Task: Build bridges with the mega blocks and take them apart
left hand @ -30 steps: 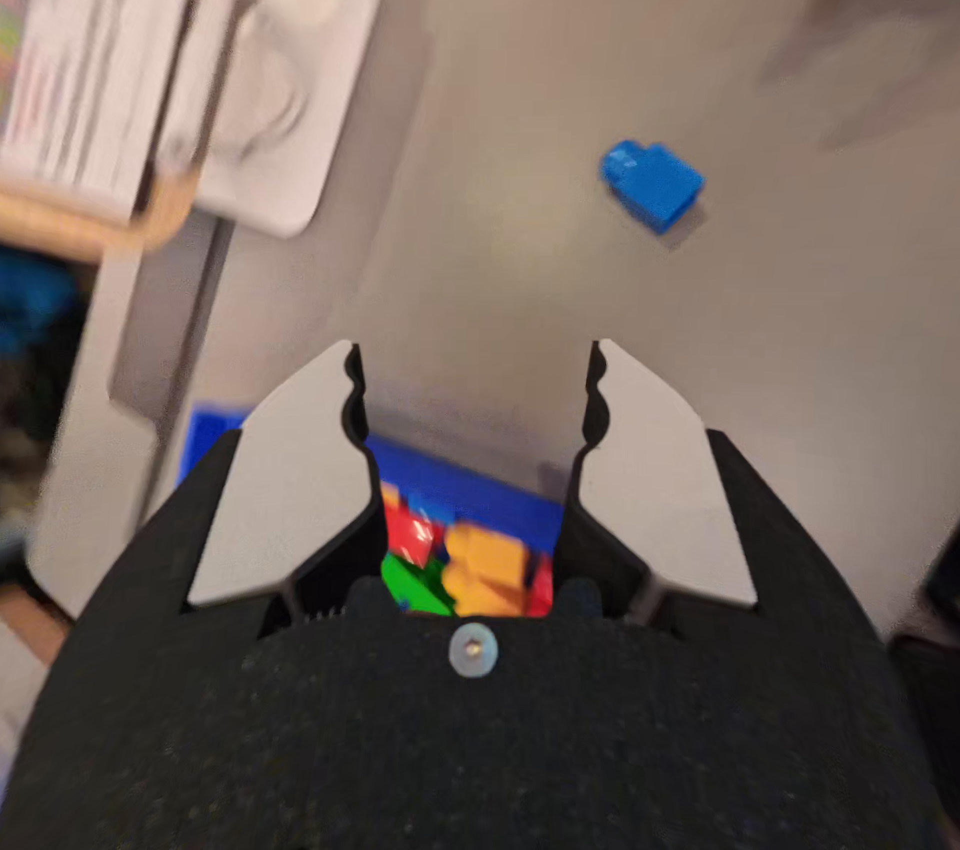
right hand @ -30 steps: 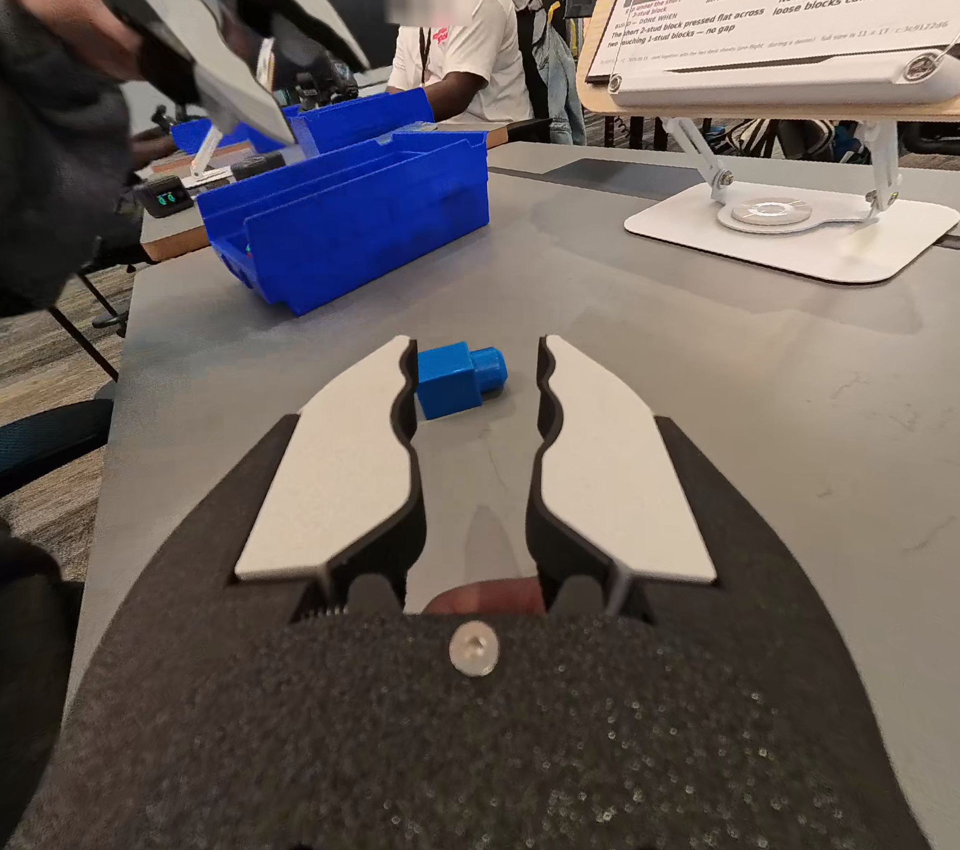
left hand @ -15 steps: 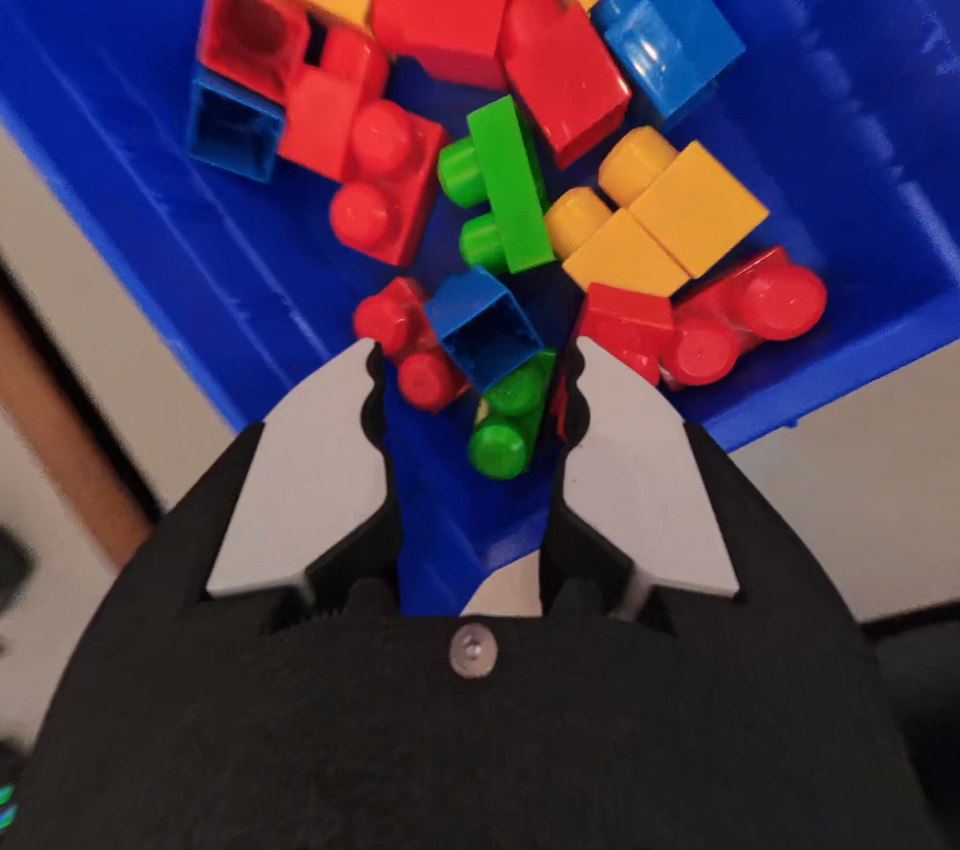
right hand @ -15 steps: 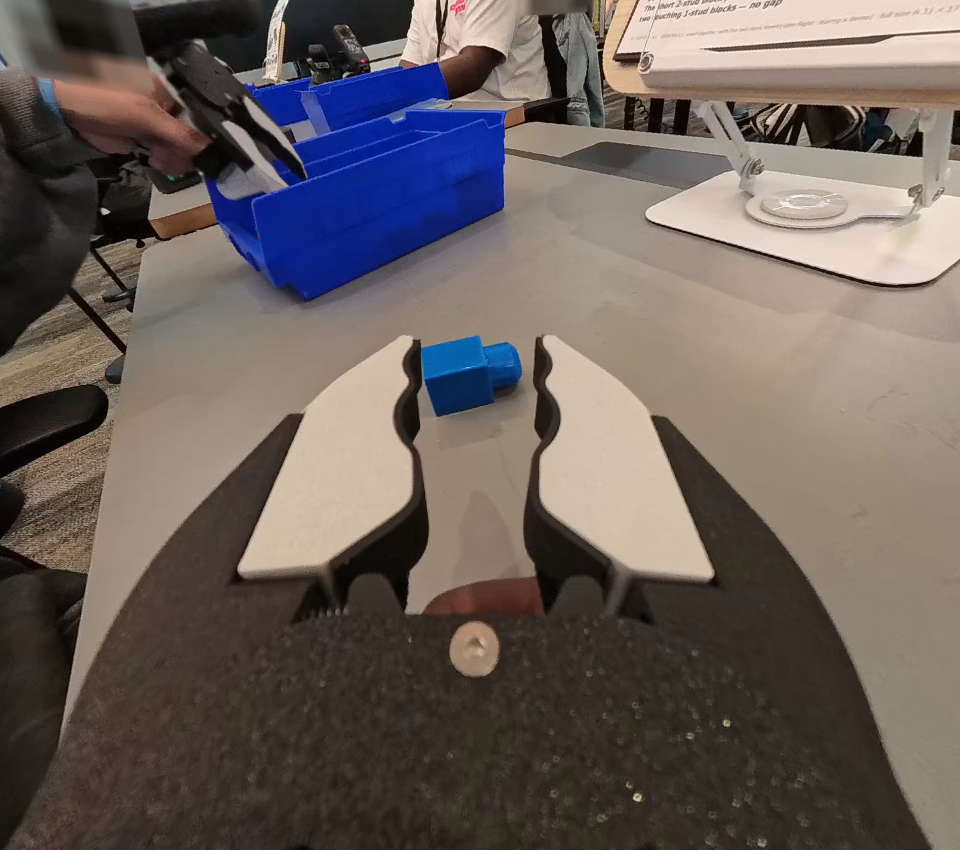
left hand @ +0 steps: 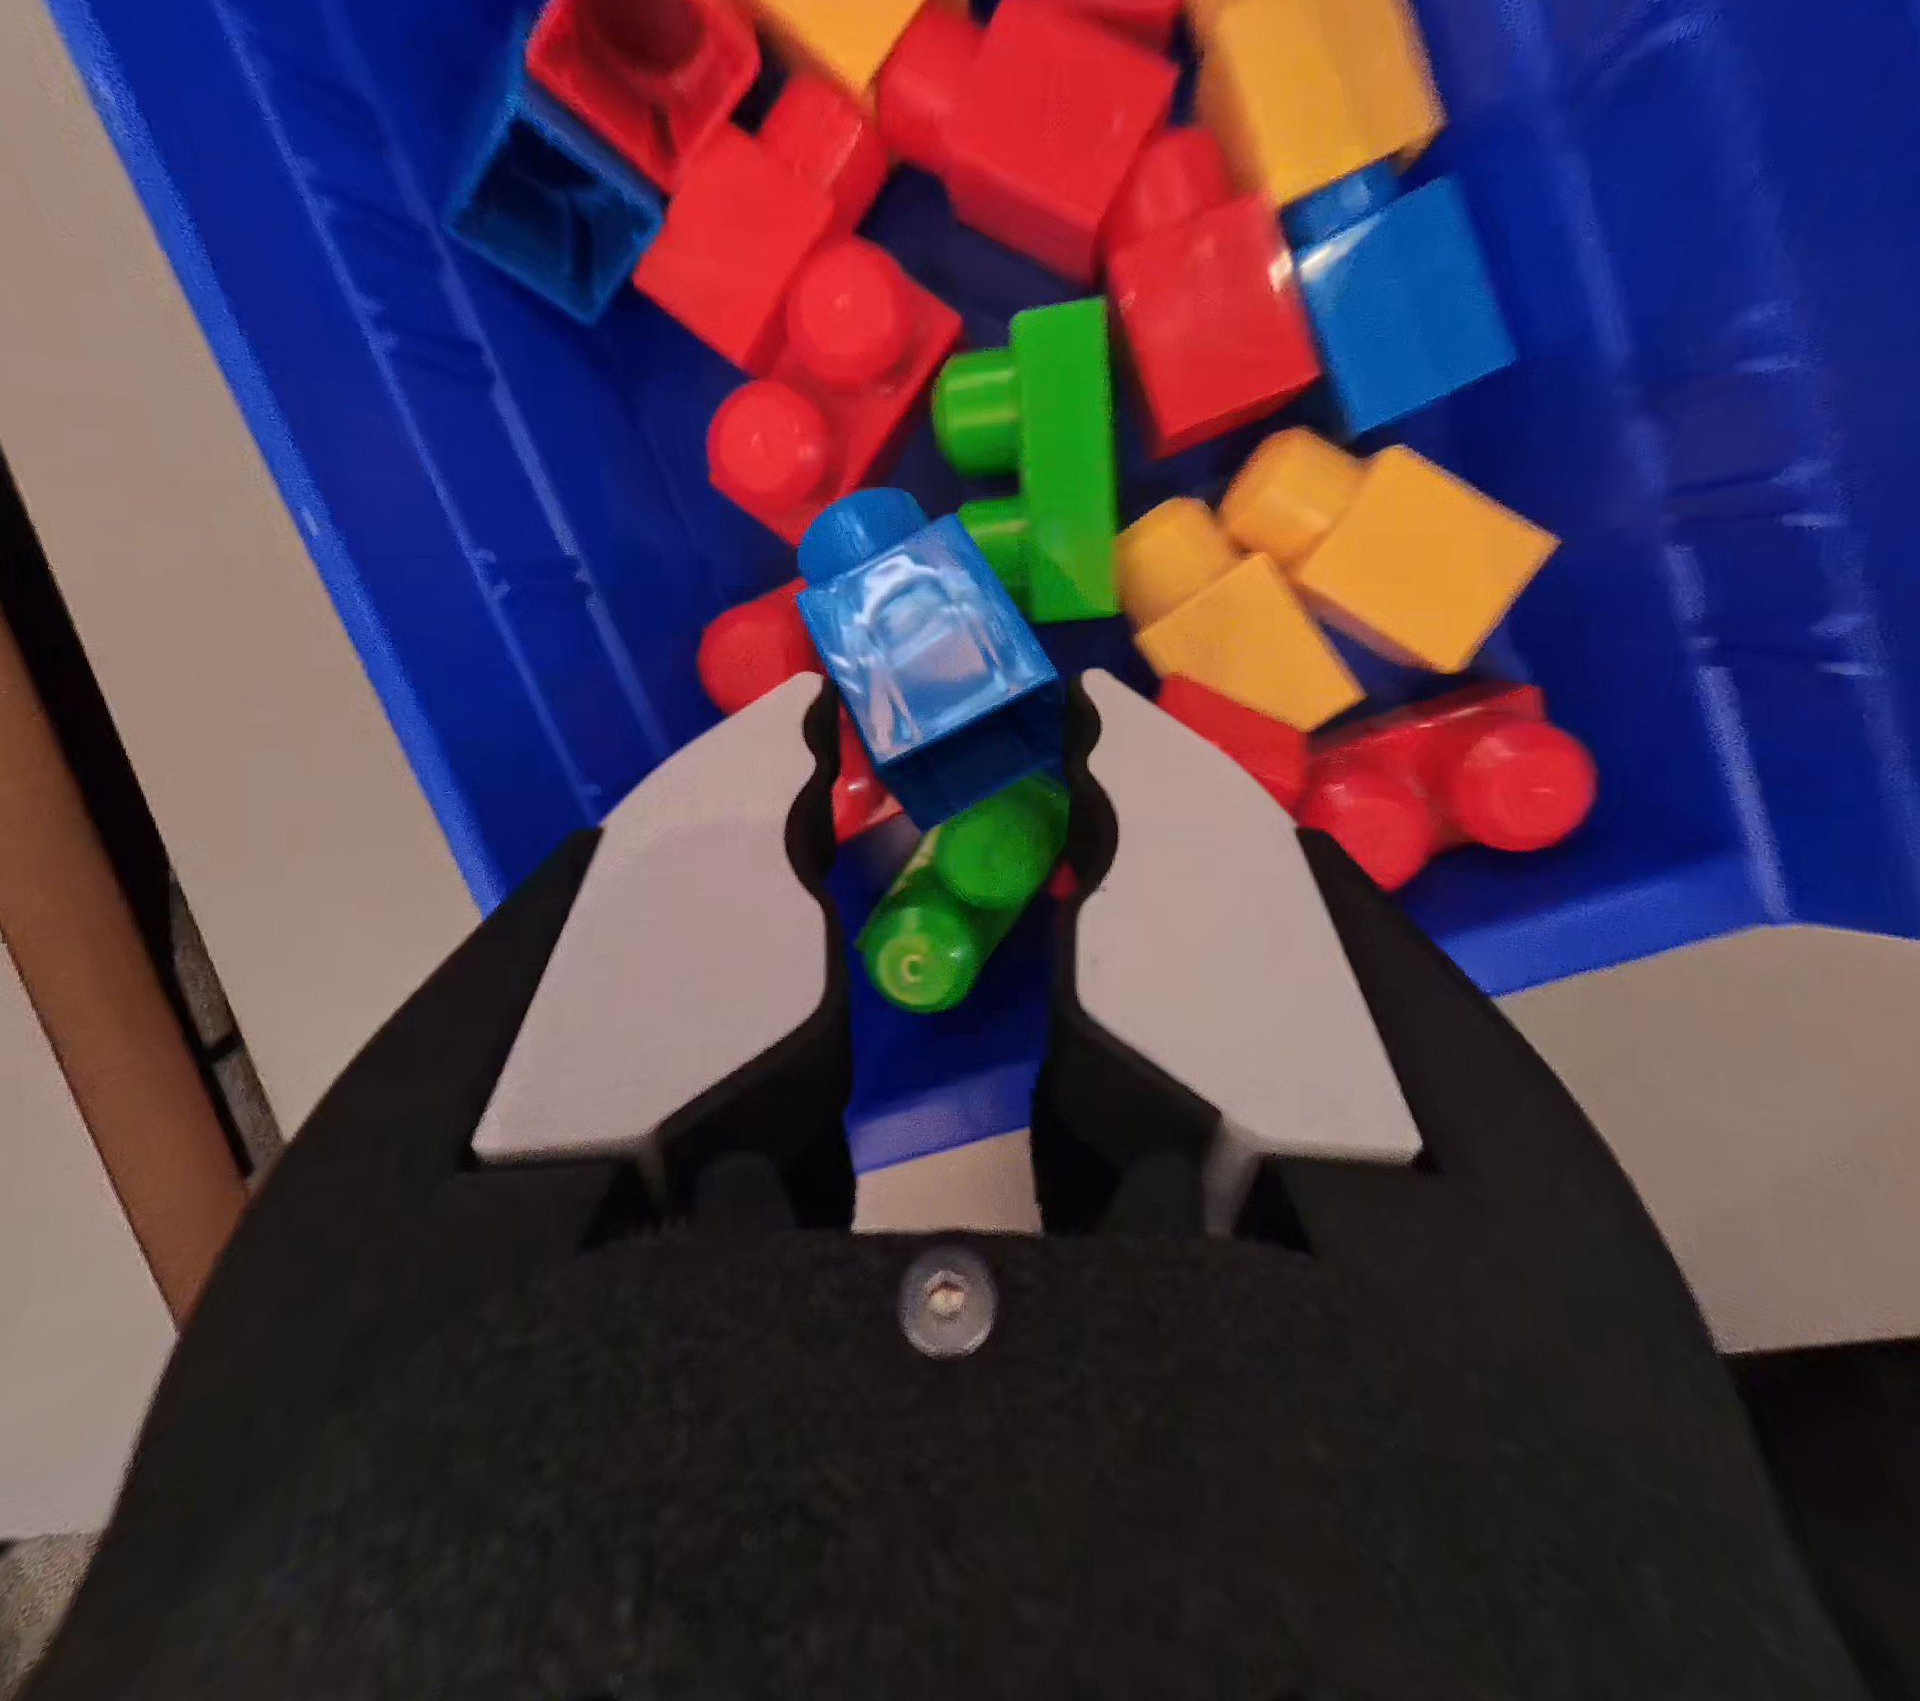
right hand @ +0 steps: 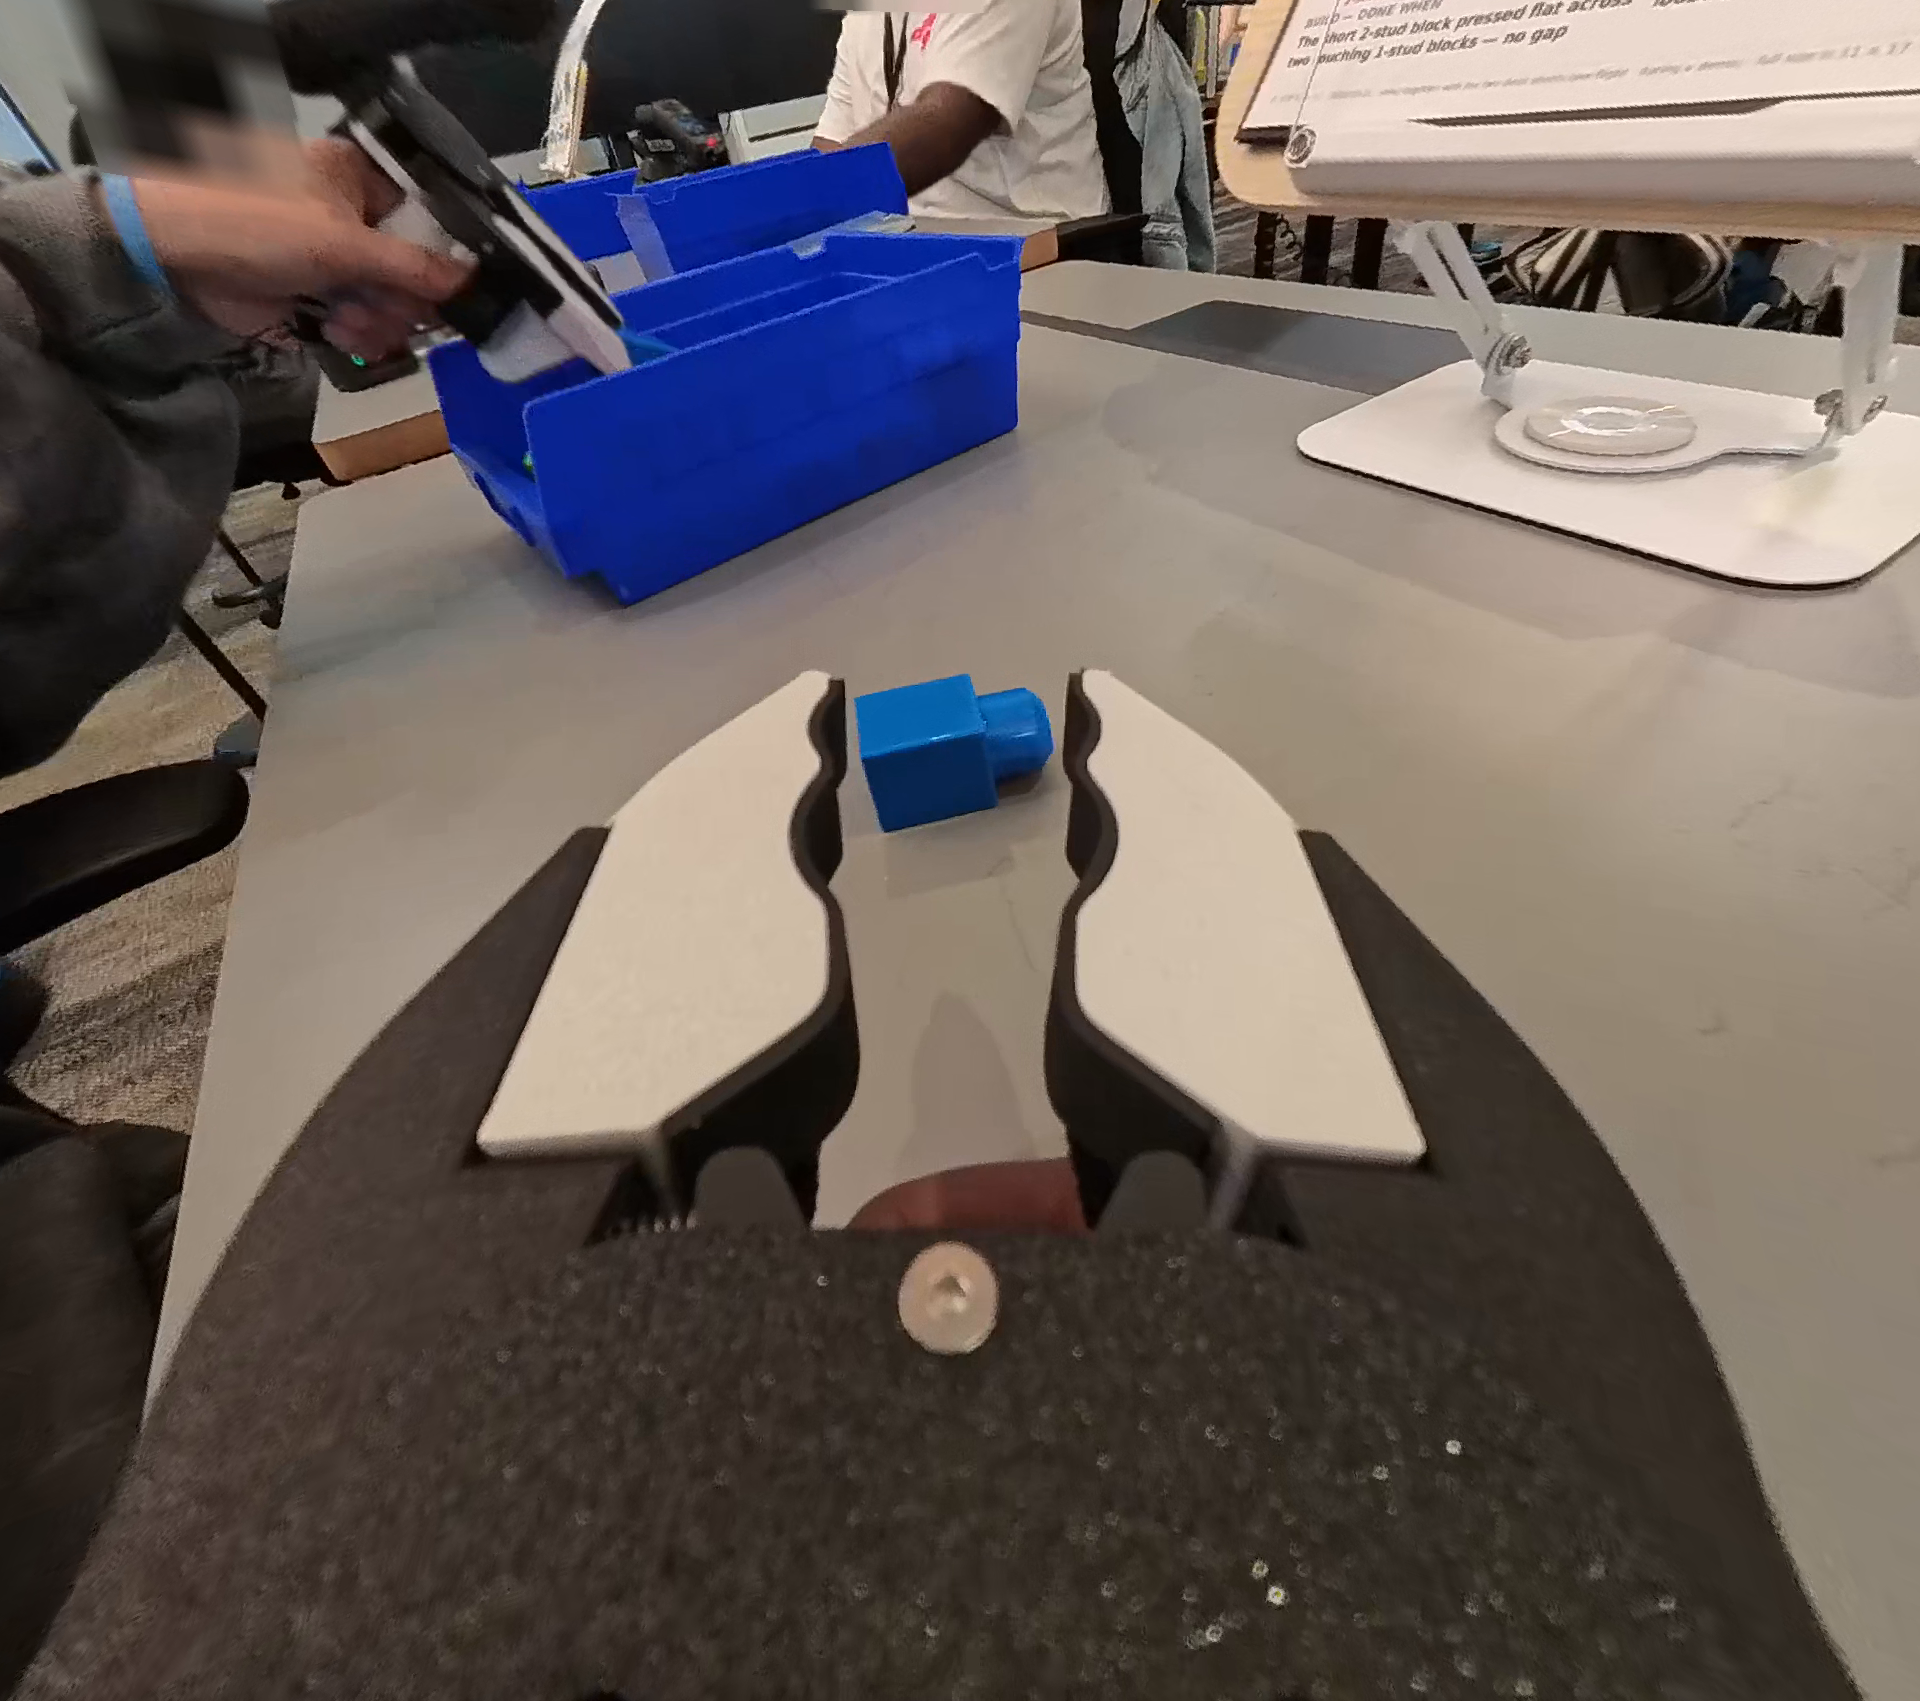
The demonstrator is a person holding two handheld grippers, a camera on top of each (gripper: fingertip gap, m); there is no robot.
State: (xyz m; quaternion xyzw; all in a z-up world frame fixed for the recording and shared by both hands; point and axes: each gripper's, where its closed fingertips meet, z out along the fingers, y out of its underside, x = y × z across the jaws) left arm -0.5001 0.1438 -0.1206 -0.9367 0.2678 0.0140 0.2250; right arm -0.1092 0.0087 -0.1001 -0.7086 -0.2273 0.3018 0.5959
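My left gripper (left hand: 948, 706) is over the blue bin (left hand: 312, 321) and is shut on a blue one-stud block (left hand: 920, 649), held at its open end, stud pointing away, slightly above the pile. Under it lie red, yellow, green and blue blocks, including a green two-stud block (left hand: 1049, 467) and another green block (left hand: 956, 903) between my fingers. In the right wrist view, my right gripper (right hand: 951, 695) is open and low over the grey table. A second blue one-stud block (right hand: 951, 747) lies on its side just in front of its tips, untouched. The left gripper (right hand: 540, 311) dips into the bin (right hand: 748, 436).
A white stand (right hand: 1621, 456) with an instruction sheet stands at the back right of the table. A second blue bin (right hand: 727, 197) sits behind the first. A person in a white shirt (right hand: 966, 93) sits beyond. The table's left edge (right hand: 260, 716) is near a black chair. About 40 cm separates my left fingertips from my right.
My left gripper swung from above the table to the bin, went down and closed on the blue one-stud block, tipping it up. The right gripper stayed nearly still by its block.
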